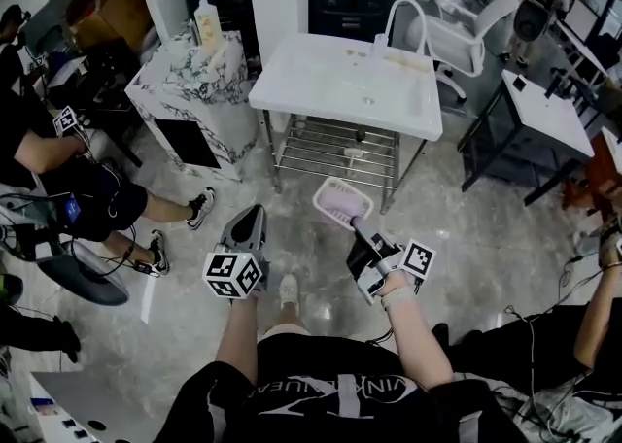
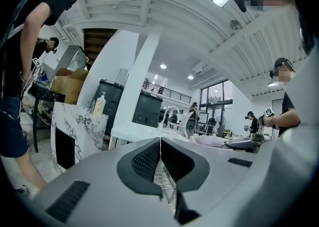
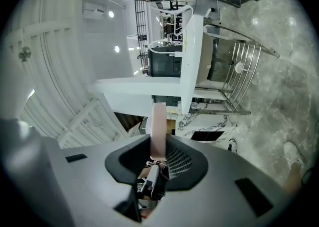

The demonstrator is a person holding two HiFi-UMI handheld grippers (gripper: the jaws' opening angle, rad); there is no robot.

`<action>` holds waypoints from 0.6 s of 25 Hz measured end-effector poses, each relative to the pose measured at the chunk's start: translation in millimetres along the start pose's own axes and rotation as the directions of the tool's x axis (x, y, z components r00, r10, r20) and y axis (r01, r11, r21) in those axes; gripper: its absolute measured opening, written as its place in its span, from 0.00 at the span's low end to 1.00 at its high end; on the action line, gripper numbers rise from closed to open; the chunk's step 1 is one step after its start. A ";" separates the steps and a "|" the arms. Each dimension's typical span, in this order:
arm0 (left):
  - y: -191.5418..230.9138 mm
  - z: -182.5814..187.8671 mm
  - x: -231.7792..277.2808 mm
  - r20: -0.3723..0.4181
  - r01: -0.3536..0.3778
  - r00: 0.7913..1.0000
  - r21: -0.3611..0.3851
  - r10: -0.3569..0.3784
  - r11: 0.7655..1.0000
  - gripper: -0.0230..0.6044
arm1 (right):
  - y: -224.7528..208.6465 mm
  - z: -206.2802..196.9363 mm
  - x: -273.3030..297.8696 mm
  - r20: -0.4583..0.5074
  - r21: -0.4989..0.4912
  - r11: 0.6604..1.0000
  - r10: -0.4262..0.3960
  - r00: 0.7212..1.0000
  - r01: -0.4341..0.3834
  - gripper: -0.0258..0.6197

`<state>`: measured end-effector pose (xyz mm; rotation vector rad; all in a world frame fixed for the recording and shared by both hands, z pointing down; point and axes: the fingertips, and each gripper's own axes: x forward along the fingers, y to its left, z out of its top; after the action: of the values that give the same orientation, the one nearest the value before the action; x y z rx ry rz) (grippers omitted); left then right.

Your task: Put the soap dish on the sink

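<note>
Before glossy sink (image 1: 292, 91): right gripper (image 1: 358, 229) clamps rectangular pale soap dish (image 1: 342, 203); left gripper (image 1: 249, 221) closed.

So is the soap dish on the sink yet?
Not yet. Picking up looks done: the right hand-held gripper grips the soap dish by its edge. It hangs above the floor, short of the sink. Still left: carry it over and set it down.
</note>
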<state>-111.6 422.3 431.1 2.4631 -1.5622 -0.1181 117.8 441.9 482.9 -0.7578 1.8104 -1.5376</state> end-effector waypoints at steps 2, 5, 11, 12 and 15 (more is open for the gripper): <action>13.4 5.9 22.1 0.007 0.008 1.000 0.012 -0.008 1.000 0.07 | -4.7 12.6 20.2 0.003 -0.014 1.000 0.012 1.000 -0.012 0.19; 36.6 13.3 51.8 0.013 0.011 1.000 0.014 -0.012 1.000 0.07 | -9.2 26.6 49.4 0.009 -0.022 0.999 0.046 0.999 -0.046 0.19; 74.4 37.8 113.5 -0.012 0.044 0.999 0.030 -0.044 0.999 0.07 | -3.0 57.6 115.8 0.023 -0.029 0.996 0.082 0.996 -0.081 0.19; 78.2 37.5 119.9 -0.022 0.052 0.998 0.031 -0.051 0.998 0.07 | -4.0 59.8 122.5 0.028 -0.024 0.997 0.077 0.997 -0.077 0.19; 94.2 36.5 140.7 -0.044 0.069 0.997 0.031 -0.068 0.997 0.07 | -11.2 66.1 143.3 0.047 -0.009 0.998 0.062 0.997 -0.062 0.19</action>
<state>-140.9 251.7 424.4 2.5278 -1.4741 -0.0507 78.9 288.9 471.8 -0.7286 1.7896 -1.4621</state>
